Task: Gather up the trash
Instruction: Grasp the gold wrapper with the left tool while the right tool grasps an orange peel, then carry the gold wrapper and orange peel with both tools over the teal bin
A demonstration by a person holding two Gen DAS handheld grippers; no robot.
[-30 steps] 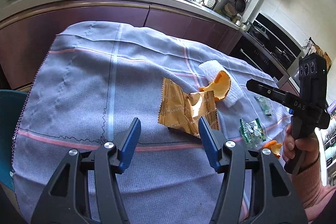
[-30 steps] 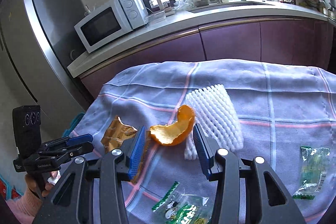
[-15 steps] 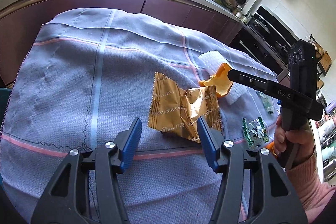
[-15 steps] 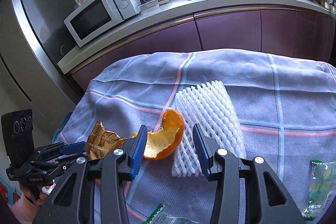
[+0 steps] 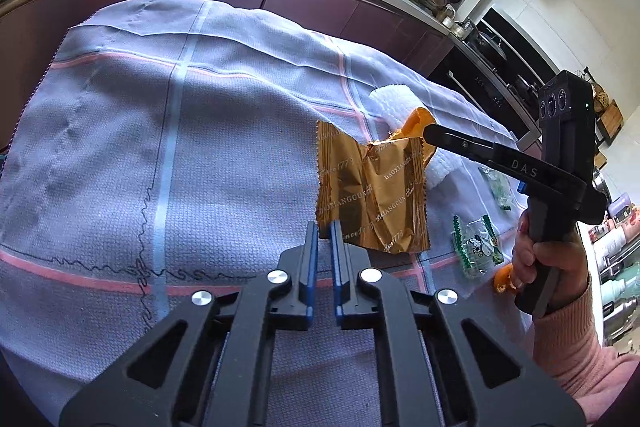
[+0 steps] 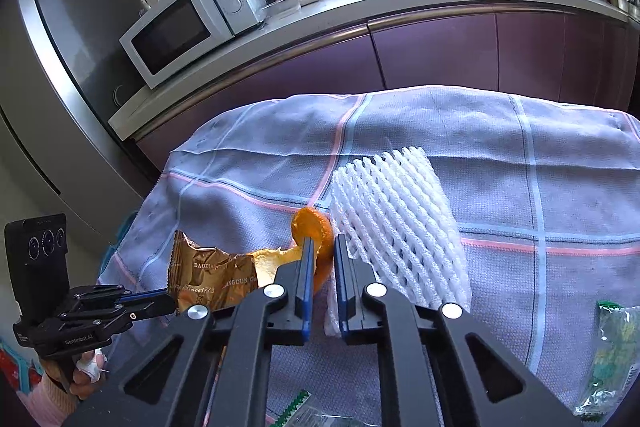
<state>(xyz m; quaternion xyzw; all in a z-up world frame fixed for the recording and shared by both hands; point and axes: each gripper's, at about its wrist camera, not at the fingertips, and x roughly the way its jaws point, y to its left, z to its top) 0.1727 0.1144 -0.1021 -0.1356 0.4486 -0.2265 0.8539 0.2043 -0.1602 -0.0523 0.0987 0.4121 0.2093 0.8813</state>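
Left tongs (image 5: 324,227) clamped on a gold wrapper's (image 5: 372,195) near corner, right tongs (image 6: 323,245) clamped on orange peel (image 6: 310,227) beside white foam netting (image 6: 396,219)

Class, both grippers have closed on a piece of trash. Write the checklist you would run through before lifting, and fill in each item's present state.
1. Left gripper jaws shut on gold wrapper corner: ok.
2. Right gripper jaws shut on orange peel: ok.
3. White foam net outside the right jaws: ok, though it touches the peel.
4. Tablecloth not pinched: cannot tell.
5. Trash bin located: cannot tell.
6. Green packets left to collect: not ok.
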